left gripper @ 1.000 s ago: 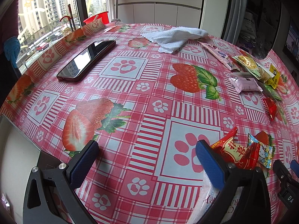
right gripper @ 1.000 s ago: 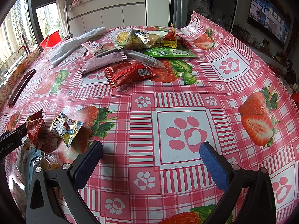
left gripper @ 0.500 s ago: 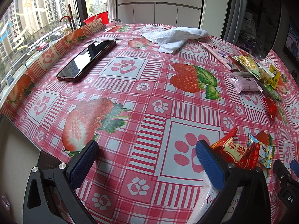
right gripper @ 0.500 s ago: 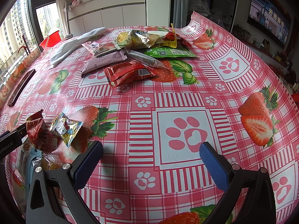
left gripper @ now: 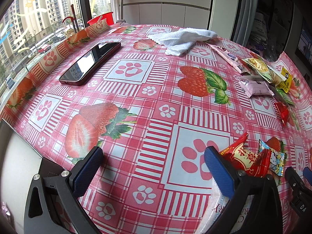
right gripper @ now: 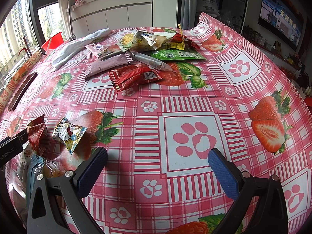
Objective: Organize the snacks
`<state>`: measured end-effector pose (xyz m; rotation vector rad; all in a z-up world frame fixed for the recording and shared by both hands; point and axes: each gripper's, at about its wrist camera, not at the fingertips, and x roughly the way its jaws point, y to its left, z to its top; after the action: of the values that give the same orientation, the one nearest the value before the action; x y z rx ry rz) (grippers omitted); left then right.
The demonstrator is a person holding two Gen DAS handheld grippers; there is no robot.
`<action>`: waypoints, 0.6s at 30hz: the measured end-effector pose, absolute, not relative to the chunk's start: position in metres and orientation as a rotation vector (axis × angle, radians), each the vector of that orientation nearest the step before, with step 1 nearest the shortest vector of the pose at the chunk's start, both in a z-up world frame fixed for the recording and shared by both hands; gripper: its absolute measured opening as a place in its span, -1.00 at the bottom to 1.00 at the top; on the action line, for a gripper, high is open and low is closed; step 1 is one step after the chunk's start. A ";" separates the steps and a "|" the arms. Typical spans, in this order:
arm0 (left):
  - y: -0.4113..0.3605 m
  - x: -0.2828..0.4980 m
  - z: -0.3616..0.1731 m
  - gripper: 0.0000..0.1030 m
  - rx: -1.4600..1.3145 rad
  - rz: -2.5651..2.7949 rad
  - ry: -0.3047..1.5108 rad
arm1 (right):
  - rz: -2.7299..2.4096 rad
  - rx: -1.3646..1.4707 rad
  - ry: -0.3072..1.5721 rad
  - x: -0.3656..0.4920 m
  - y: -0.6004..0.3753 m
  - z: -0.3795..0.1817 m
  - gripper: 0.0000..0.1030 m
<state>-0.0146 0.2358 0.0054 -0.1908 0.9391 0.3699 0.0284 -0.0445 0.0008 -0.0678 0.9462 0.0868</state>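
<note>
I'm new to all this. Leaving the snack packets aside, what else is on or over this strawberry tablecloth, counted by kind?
black smartphone: 1
white crumpled cloth: 1
hand-held grippers with open jaws: 2, the left gripper and the right gripper
Total: 4

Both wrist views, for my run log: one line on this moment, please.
left gripper: open, empty | right gripper: open, empty | snack pile: far, untouched | small packets: between grippers
</note>
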 end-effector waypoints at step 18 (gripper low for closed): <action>0.235 -0.016 0.006 1.00 -0.191 0.370 0.939 | 0.086 -0.069 0.946 0.028 -0.044 0.001 1.00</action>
<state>-0.0157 0.2346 0.0058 -0.1910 0.9389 0.3700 0.0285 -0.0443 0.0006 -0.0685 0.9461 0.0863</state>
